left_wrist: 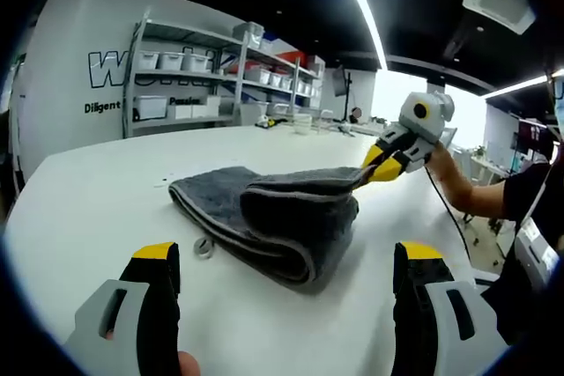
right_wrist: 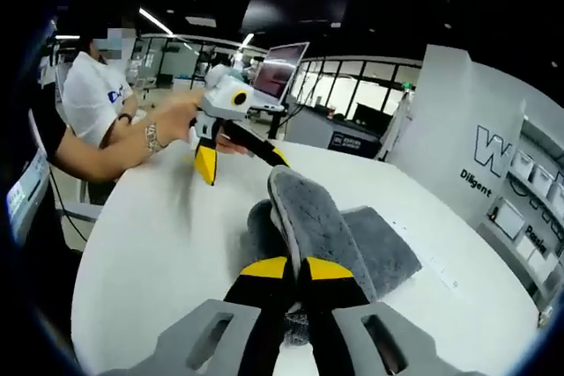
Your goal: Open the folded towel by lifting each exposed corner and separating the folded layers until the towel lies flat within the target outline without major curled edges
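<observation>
Lying on the white table (left_wrist: 106,182), the grey towel (left_wrist: 264,217) is folded into thick layers, its rounded fold facing the left gripper (left_wrist: 286,283). That gripper hovers low before the towel with its two yellow-tipped jaws spread wide apart and nothing between them. Beyond the towel, the right gripper (left_wrist: 381,165) has its jaws pressed together on the towel's top layer, which is drawn up off the stack into a taut flap. In the right gripper view the same pinch is plain: the right gripper (right_wrist: 295,269) has its jaws closed on a raised strip of the towel (right_wrist: 317,226), while the rest lies flat on the table (right_wrist: 159,244). The left gripper (right_wrist: 238,154) shows past the towel, jaws splayed, held in a person's hand (right_wrist: 181,116). A small ring-shaped object (left_wrist: 204,247) lies on the table just beside the towel. Behind the towel stands a metal shelf rack (left_wrist: 211,77) carrying white bins (left_wrist: 172,61); their contents cannot be made out.
</observation>
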